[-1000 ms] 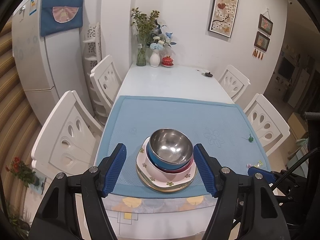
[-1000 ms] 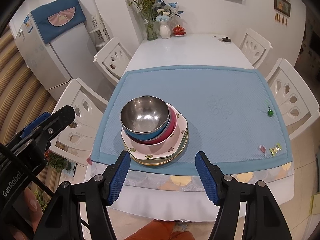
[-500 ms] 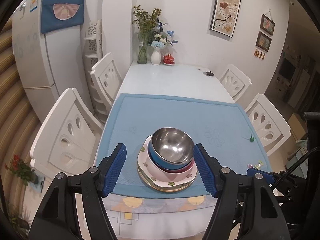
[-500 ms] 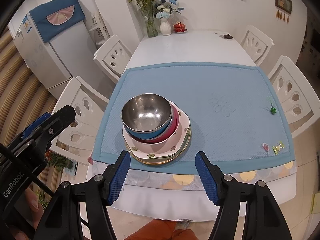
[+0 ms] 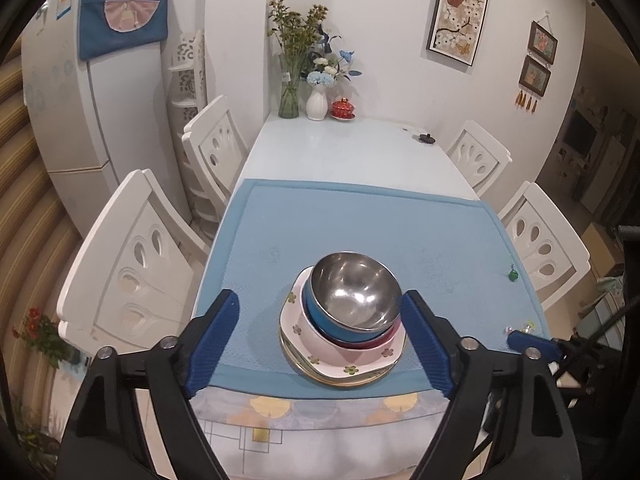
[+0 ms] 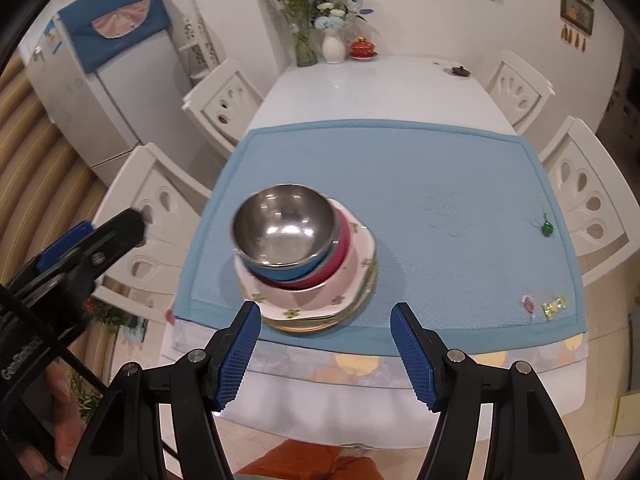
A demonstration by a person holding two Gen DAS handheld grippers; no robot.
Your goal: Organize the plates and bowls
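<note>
left gripper [image 5: 320,336]: jaws wide, nothing in them, hanging at the near edge of the counter [image 5: 352,152] with the stack sitting between the two blue pads in its view.
right gripper [image 6: 324,344]: jaws wide too, empty, a bit off to the right of the stack.
stack [image 5: 346,328]: steel bowl [image 5: 354,290] on top, nested in a blue bowl [image 5: 336,330], then a red bowl [image 6: 344,256], all on a floral plate [image 5: 320,354] with more plates [image 6: 320,322] under it. Sits on the blue mat [image 5: 360,224] near the front edge.
what changed: over the last second both cameras drifted slightly; the stack looks no different. Neither gripper has touched it.
what that means: honestly this could be everything already piled up neatly, or a pile waiting to be taken apart and sorted. Can't call it from here.
right view only: the person's orange-clad lap [image 6: 304,460], a bit of their hand [image 6: 60,432] on the left gripper, the red bowl's side shown clearly, and a small pink trinket [image 6: 528,304].
left view only: butterfly picture [image 5: 460,10] on the far wall.
far end: vase [image 5: 317,102], flowers, little red pot [image 5: 343,107].
</note>
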